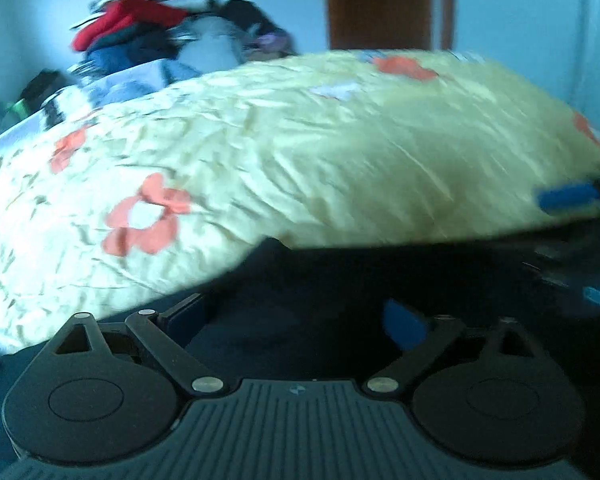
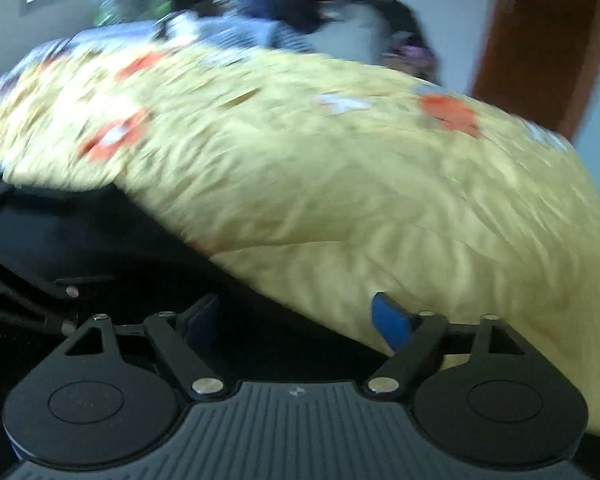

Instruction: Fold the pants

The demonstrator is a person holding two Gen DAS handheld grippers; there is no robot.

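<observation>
1. Lying at the near edge of a bed covered by a yellow quilt with orange flowers [image 1: 340,152], dark navy pants [image 1: 300,288] spread beneath both tools.
2. Left gripper [image 1: 300,320] released, jaws wide over the pants.
3. Right gripper [image 2: 296,320] released, nothing pinched; pile of clothes [image 1: 140,28] behind.

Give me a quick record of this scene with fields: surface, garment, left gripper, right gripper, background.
surface: yellow bedspread with orange flowers, wrinkled
garment: dark pants lying on the bedspread at its near edge
left gripper: left gripper open over the pants, nothing between its blue pads
right gripper: right gripper open, at the pants' edge, holding nothing
background: pile of clothes at the far side, brown door
image quality: both views motion-blurred
</observation>
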